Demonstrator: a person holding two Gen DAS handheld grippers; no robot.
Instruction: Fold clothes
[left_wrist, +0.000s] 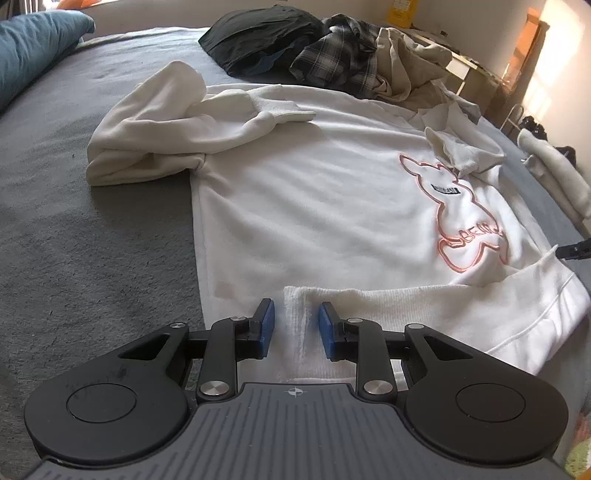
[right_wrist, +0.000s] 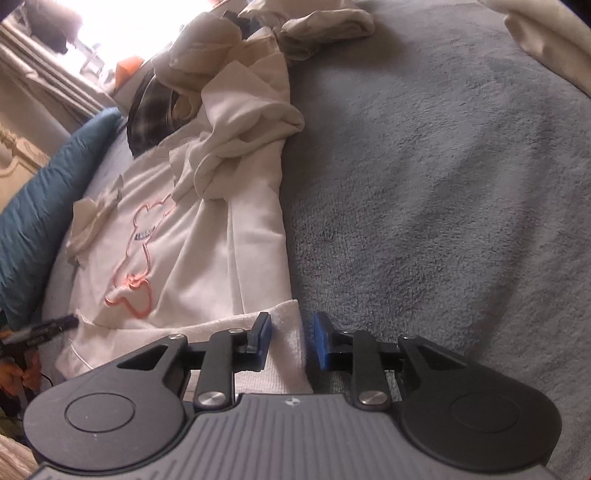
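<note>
Lying flat on the grey bedcover (right_wrist: 443, 184), the white sweatshirt (left_wrist: 314, 192) has its ribbed hem (left_wrist: 295, 325) between both claws, probably for a fold away from them. The left gripper (left_wrist: 297, 326) and right gripper (right_wrist: 291, 341) stand apart, pads (left_wrist: 267, 328) not visibly pressing. The hem's near edge is hidden beneath them.

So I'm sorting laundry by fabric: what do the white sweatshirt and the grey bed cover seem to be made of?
White sweatshirt: looks like soft cotton-type fleece knit, matte, slightly fuzzy; the hem band shows ribbed lines, and the pink outline print looks raised, possibly rubbery. Grey bed cover: seems a plush, short-pile fleece, matte, with mottled nap marks. Fibre content cannot be told.
</note>
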